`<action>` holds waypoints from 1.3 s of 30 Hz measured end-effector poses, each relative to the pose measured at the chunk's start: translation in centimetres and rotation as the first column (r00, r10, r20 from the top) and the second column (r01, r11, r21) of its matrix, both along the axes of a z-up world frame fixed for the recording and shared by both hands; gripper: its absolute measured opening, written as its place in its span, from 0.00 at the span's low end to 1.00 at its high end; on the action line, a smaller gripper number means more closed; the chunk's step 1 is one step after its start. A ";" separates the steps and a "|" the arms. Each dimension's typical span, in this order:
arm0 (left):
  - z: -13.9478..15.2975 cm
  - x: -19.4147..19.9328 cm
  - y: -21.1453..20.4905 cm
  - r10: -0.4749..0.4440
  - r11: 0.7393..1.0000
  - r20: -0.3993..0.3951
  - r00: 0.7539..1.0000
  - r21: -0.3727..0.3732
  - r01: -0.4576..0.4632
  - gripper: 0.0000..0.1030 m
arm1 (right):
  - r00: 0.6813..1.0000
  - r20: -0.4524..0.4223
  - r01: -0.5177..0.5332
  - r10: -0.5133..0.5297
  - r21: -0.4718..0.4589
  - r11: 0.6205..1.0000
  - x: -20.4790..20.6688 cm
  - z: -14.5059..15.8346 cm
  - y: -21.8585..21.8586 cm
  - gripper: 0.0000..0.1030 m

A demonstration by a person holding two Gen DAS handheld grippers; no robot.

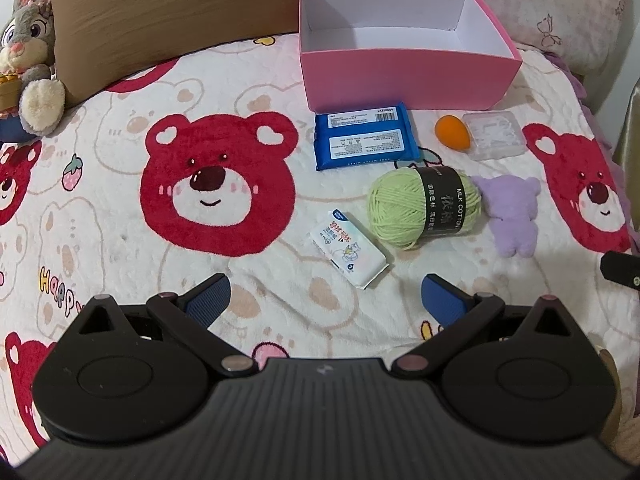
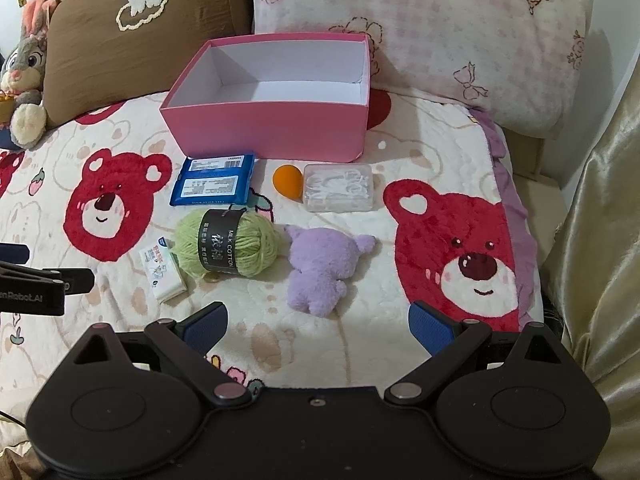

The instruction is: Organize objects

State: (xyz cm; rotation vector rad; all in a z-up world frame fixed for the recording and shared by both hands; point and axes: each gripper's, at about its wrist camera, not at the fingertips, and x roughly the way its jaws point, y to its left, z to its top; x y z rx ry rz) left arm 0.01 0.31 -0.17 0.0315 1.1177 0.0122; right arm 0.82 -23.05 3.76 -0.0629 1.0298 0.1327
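On the blanket (image 2: 400,152): one pink box (image 2: 272,136), one blue wipes pack (image 2: 212,182), one orange sponge (image 2: 286,178), one clear plastic case (image 2: 338,187), one green yarn ball (image 2: 228,248), one purple plush toy (image 2: 320,268), one tissue packet (image 2: 162,274); two pillows, brown (image 2: 132,40) and pink (image 2: 440,32); one rabbit plush (image 2: 24,72).

Six items before pink box (image 1: 408,76) (empty)

A blanket (image 1: 120,220) printed with red bear faces is spread over the bed. A brown pillow (image 2: 132,36) and a pink floral pillow (image 2: 440,40) are propped behind it, and a grey rabbit plush (image 1: 28,52) is seated beside the brown one.
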 end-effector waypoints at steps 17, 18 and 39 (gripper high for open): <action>0.0 -0.6 -0.1 -0.007 0.999 0.010 1.000 0.041 0.007 1.00 | 1.000 -0.003 -0.019 0.019 -0.020 1.000 0.0 0.0 0.4 0.96; 0.0 -0.5 0.0 -0.006 0.999 0.008 1.000 0.040 0.006 1.00 | 1.000 -0.002 -0.021 0.021 -0.022 1.000 0.0 0.0 0.4 0.96; -0.4 -0.4 -0.3 -0.010 1.000 -0.025 1.000 0.005 0.010 1.00 | 0.999 -0.009 -0.047 0.046 -0.052 0.998 -0.2 -0.1 0.9 0.96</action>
